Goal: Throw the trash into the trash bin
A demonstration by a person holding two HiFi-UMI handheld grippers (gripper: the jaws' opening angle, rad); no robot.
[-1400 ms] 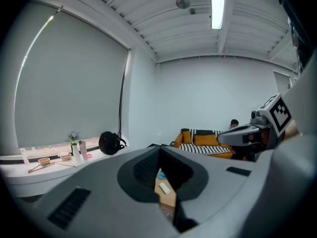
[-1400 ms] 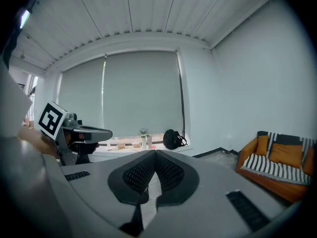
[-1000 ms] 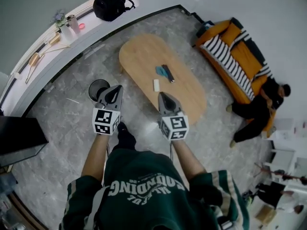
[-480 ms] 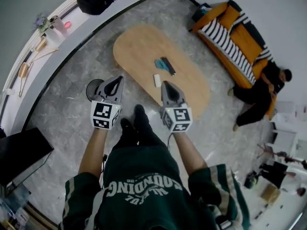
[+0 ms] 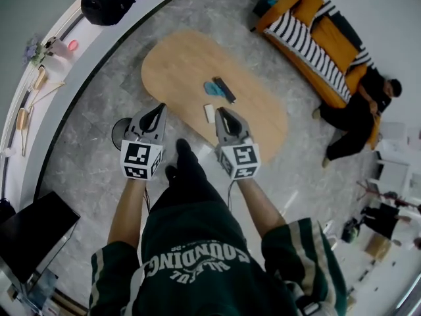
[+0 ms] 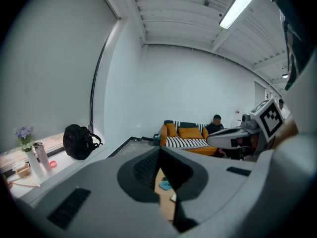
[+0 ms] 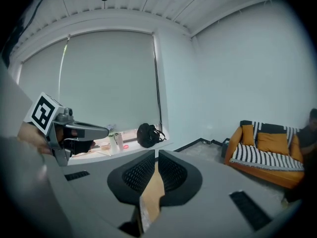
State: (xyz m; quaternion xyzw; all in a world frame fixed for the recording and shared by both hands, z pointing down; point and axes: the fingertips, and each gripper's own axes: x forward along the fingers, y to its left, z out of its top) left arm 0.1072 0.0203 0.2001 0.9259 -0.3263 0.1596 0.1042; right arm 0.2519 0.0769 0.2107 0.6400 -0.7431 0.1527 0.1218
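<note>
Standing at the near side of the oval wooden bench [image 5: 177,64], a person is holding both tools out in front. The left tool [image 5: 160,108] and the right tool [image 5: 220,110] are both showing jaws pressed together, pinching nothing. The trash is lying on the bench: a white scrap [image 5: 209,112] just left of the right tool's tip, and farther off a teal piece [image 5: 212,87] touching a dark strip [image 5: 225,89]. The dark trash bin [image 5: 119,131] is sitting on the floor left of the bench, partly hidden behind the left tool.
</note>
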